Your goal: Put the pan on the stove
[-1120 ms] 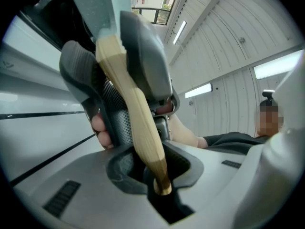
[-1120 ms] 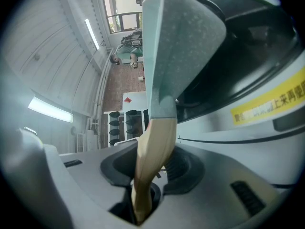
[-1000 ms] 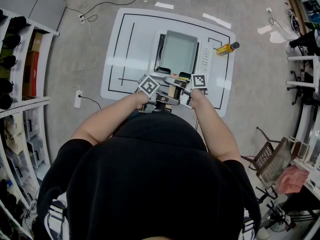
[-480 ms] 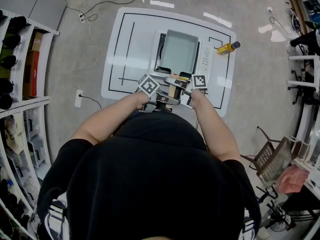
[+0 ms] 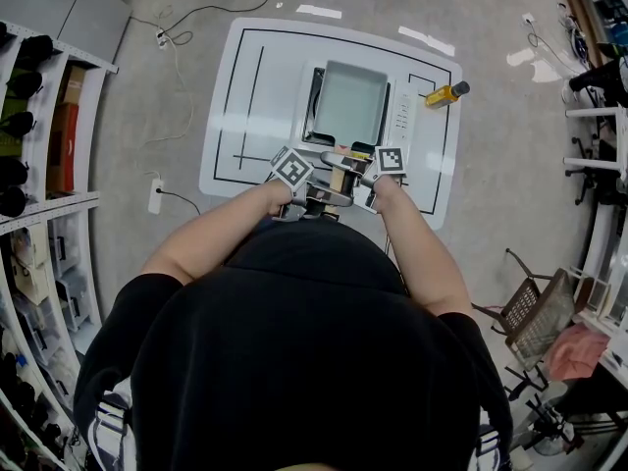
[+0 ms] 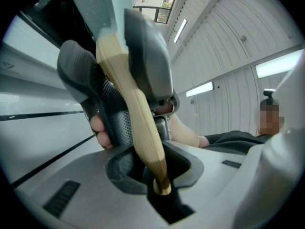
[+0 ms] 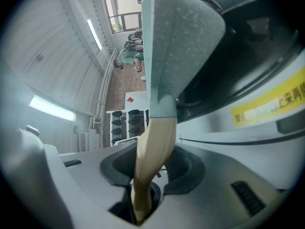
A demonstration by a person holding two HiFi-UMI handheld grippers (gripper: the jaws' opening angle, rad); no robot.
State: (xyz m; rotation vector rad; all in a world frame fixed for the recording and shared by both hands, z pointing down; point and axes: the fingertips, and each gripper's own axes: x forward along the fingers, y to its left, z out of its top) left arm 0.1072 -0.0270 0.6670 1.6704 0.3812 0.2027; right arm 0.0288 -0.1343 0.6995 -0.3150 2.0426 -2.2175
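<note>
The left gripper (image 6: 159, 178) and right gripper (image 7: 143, 194) jaws clamp the wooden handle (image 5: 339, 177) by the worktop's (image 5: 245, 67) near edge. The pan (image 5: 348, 101) looks rigid and probably front-heavy.

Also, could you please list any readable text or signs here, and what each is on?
On the stove a yellow label: characters too blurred to read.
On its control panel: marks too small to read.
On the marker cubes: square patterns, no words.
On the yellow bottle: nothing legible.
</note>
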